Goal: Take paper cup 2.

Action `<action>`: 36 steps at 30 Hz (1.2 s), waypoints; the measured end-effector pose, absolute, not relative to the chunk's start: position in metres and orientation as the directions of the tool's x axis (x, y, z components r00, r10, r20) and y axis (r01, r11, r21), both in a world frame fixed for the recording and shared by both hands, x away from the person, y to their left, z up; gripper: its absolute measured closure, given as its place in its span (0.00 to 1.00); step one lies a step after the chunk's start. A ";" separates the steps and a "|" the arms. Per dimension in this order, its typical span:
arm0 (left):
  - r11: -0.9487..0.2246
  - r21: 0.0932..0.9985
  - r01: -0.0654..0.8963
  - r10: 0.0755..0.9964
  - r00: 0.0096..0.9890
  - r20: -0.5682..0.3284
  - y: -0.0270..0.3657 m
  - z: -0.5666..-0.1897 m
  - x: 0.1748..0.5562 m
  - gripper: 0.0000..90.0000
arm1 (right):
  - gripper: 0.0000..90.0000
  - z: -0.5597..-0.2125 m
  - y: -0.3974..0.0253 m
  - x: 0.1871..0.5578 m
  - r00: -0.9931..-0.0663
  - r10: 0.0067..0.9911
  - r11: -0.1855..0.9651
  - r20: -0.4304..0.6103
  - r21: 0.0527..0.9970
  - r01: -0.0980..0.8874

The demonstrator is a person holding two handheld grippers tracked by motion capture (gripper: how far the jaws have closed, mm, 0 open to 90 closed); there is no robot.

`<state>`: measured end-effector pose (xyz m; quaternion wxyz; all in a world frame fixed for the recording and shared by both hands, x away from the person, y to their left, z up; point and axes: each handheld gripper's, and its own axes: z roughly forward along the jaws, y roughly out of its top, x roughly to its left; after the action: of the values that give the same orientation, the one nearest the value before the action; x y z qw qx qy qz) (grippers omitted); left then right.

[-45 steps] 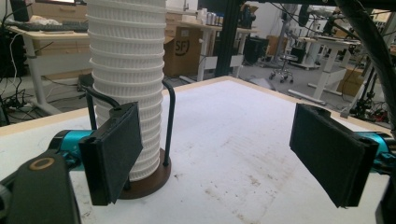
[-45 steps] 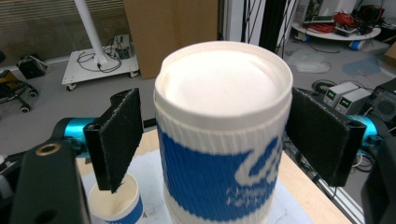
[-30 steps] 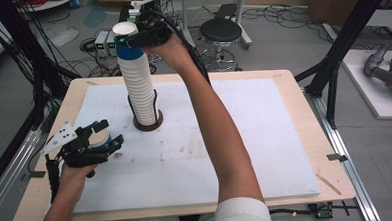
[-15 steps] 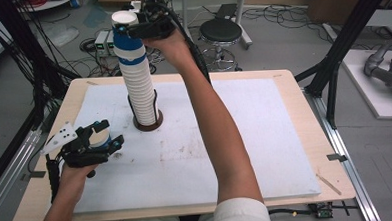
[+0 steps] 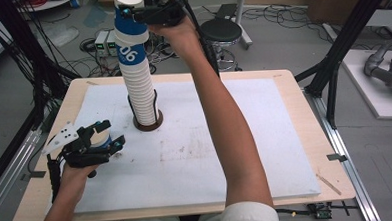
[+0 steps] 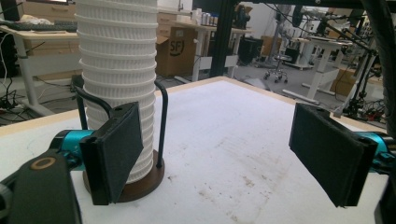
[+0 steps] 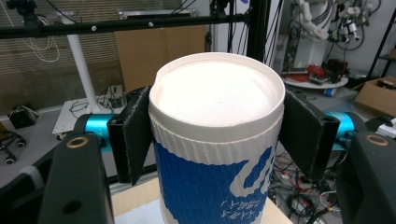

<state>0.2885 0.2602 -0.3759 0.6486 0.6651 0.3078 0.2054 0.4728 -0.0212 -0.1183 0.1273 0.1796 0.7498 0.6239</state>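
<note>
White table mat [image 5: 265,137], upside-down blue cup [image 5: 128,28] vertical, right gripper [image 5: 138,13] clamping it

A blue-and-white paper cup [image 5: 129,36], upside down, sits atop a tall upright stack of white ribbed cups [image 5: 140,90] standing in a round brown holder [image 5: 148,123] on the worktop [image 5: 196,155].

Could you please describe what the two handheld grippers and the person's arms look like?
Both the left gripper and the right gripper are black, with flat dark padded jaws on turquoise mounts. The left carries a grey three-cornered plate with dark dots. The forearms are bare; a pale short sleeve shows.
</note>
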 end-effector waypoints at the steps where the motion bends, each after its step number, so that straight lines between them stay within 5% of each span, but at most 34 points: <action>1: 0.030 0.989 0.142 0.675 0.727 -0.125 0.260 -0.376 0.289 0.19 | 0.35 -0.117 -0.023 0.471 -0.902 0.430 0.153 0.028 0.983 0.103; 17: 0.023 0.990 0.141 0.659 0.743 -0.121 0.252 -0.378 0.289 0.19 | 0.35 -0.113 -0.089 0.444 -0.879 0.476 0.162 -0.020 0.985 0.064; 36: 0.001 0.990 0.140 0.614 0.781 -0.111 0.232 -0.385 0.290 0.19 | 0.35 -0.208 -0.176 0.407 -0.857 0.515 0.247 0.002 0.957 0.150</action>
<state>0.2900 0.2321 -0.3854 0.6514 0.6829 0.2760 0.1820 0.4067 -0.1757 -0.2082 0.1587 0.2151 0.7734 0.5748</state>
